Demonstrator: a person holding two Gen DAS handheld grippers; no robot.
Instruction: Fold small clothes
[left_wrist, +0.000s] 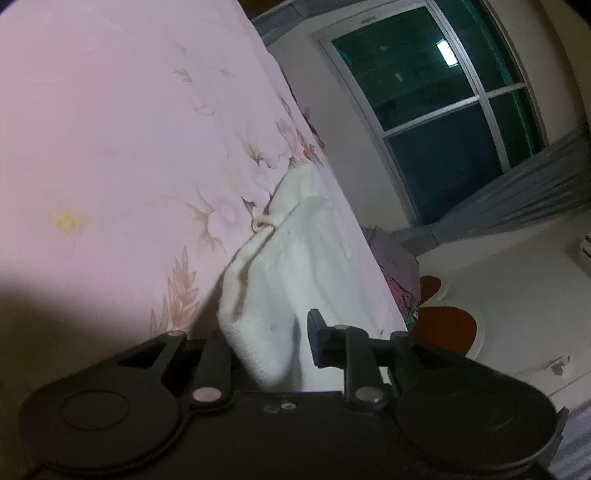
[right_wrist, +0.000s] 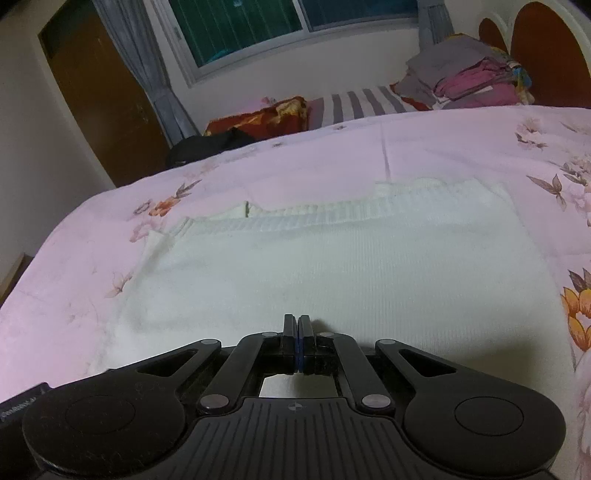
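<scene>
On the floral bedspread, right tongs pressed together empty, left tongs pinching the white knit garment loosely, a hem may slip.

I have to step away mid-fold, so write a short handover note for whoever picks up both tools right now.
Left tool: jaws partly apart with an edge of the white knit garment bunched between them; whether the pads press on it cannot be told.
Right tool: shut, pads together at the near hem of the garment; no cloth visible between them.
Garment lies spread on the pink floral bedspread, ribbed edge far side.
Done: garment laid out, no completed fold visible.
Left: make the folds. A stack of folded clothes sits beyond.
</scene>
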